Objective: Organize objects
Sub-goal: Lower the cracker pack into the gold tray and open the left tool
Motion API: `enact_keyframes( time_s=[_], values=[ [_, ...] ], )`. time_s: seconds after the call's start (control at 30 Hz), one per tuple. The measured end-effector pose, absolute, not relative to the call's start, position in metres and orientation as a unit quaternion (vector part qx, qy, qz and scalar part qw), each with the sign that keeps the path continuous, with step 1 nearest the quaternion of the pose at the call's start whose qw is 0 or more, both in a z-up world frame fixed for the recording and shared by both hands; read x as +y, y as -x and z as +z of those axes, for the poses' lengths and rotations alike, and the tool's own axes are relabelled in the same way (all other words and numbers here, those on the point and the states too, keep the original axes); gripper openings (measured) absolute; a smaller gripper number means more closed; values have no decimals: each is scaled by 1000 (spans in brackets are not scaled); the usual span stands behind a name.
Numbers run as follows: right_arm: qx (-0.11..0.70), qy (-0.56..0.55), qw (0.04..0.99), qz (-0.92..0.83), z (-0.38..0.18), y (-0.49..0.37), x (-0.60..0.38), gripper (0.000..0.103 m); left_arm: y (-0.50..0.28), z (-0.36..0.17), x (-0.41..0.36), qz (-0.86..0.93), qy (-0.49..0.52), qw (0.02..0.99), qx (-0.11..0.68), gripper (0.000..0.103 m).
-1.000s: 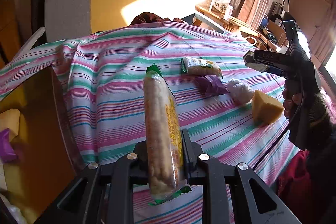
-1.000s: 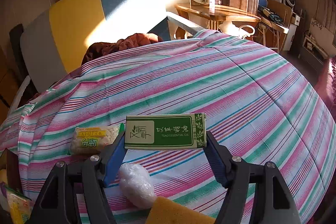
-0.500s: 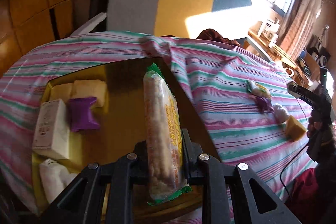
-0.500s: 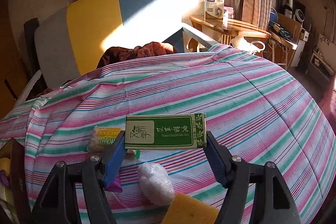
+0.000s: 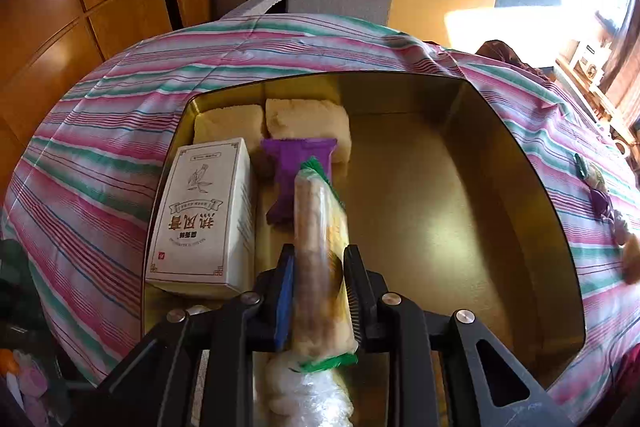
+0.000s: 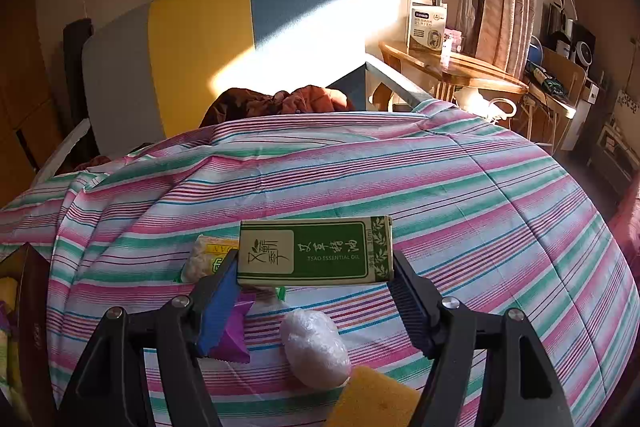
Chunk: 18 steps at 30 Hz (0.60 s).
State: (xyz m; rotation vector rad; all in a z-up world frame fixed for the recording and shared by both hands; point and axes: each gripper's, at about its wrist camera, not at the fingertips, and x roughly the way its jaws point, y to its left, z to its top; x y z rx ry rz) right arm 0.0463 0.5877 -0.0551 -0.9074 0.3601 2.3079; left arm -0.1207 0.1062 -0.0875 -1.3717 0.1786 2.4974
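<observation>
1. While the left gripper (image 5: 318, 291) is hanging over the gold tin (image 5: 500, 163), its jaws are clamping a long cracker packet (image 5: 318, 247) by its near end, so the free end is pointing forward above the purple wrapper (image 5: 298, 167).
2. The tin's left side is filling up: a white box (image 5: 204, 215), two pale yellow sponges (image 5: 306, 119) and a clear bag (image 5: 304, 391), which seems to be lying right under the jaws, though the gripper is hiding most of it.
3. The bare floor to the right is looking like the best spot; shifting that way before lowering is likely avoiding stacking.
4. Lowering flat, then releasing, is probably keeping the brittle crackers whole.
5. The right gripper (image 6: 316, 267) is squeezing a green box (image 6: 316, 251) endwise above the striped cloth (image 6: 460, 187), waiting its turn.
</observation>
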Motion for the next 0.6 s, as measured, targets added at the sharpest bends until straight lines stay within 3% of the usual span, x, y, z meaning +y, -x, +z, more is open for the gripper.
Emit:
enact_keyframes(
  time_s=[0.03, 0.2, 0.6],
  values=[
    [136, 344, 312, 875, -55, -46, 588, 72, 121, -88, 104, 867, 475, 139, 59, 33],
    [129, 343, 309, 878, -53, -44, 585, 72, 115, -83, 102, 879, 454, 120, 83, 33],
    [90, 349, 241, 901, -29, -22, 528, 72, 93, -60, 83, 895, 427, 119, 52, 34]
  ],
)
